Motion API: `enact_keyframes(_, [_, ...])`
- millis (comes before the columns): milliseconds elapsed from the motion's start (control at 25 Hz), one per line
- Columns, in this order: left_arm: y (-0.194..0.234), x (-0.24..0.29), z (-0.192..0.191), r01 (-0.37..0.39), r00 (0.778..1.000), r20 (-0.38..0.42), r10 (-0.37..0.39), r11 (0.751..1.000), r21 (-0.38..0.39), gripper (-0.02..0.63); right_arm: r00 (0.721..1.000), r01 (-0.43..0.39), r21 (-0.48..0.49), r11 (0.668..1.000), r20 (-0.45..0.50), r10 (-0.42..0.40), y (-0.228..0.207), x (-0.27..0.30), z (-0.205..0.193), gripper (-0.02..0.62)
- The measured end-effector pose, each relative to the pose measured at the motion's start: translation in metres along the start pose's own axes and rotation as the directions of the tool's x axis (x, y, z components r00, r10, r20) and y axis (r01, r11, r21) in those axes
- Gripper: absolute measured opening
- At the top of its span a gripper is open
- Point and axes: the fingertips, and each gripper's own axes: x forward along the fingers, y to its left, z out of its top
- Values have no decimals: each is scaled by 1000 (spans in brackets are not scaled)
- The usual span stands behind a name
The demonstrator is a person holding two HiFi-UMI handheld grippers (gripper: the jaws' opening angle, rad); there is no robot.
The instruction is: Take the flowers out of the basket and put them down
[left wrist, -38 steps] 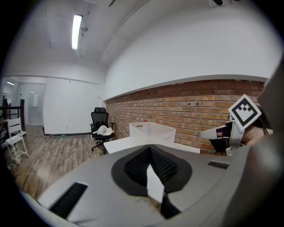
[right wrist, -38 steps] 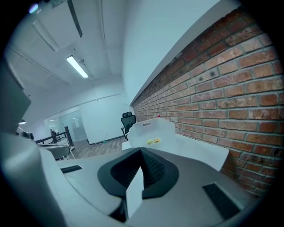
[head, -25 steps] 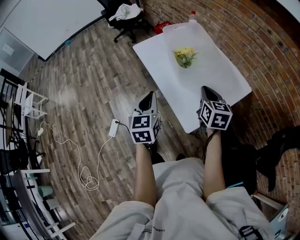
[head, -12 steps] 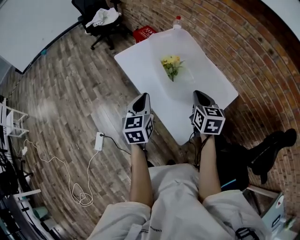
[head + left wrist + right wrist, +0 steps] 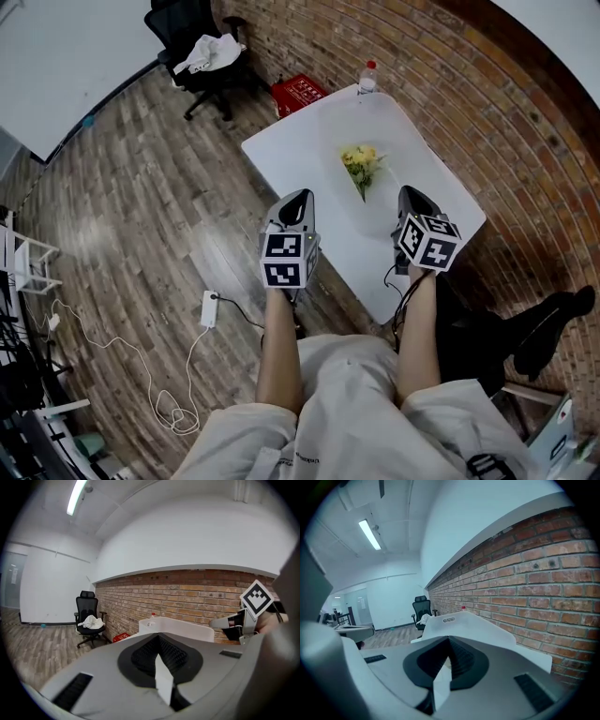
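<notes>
Brick wall alongside white table. White basket on table. Left gripper and right gripper at near side of table, fingers of both pressed together, nothing between them. Flowers inside basket, ahead of both grippers, untouched

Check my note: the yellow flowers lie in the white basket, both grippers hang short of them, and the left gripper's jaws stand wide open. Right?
Wrong on the jaws: the left gripper view shows the left gripper shut, nothing between its jaws. The yellow flowers do lie in the white basket, both grippers short of them.
</notes>
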Motion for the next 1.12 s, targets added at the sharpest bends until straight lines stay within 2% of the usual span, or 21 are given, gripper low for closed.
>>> enact_keyframes(240, [39, 19, 28, 29, 999, 34, -30, 999, 18, 28, 999, 45, 38, 998, 25, -46, 15, 28, 21, 15])
enact_keyframes(520, [57, 37, 42, 83, 995, 53, -84, 996, 25, 28, 995, 79, 118, 990, 56, -86, 25, 63, 36, 15])
enact_keyframes(680, [87, 40, 41, 104, 994, 20, -106, 991, 88, 28, 987, 123, 195, 973, 76, -140, 38, 93, 33, 15])
enact_keyframes(840, [124, 41, 45, 102, 995, 0, -103, 988, 117, 28, 983, 141, 251, 958, 82, -166, 51, 118, 34, 15])
enact_keyframes(1120, [155, 49, 49, 129, 992, -5, -129, 986, 107, 28, 973, 177, 266, 948, 95, -209, 67, 135, 41, 15])
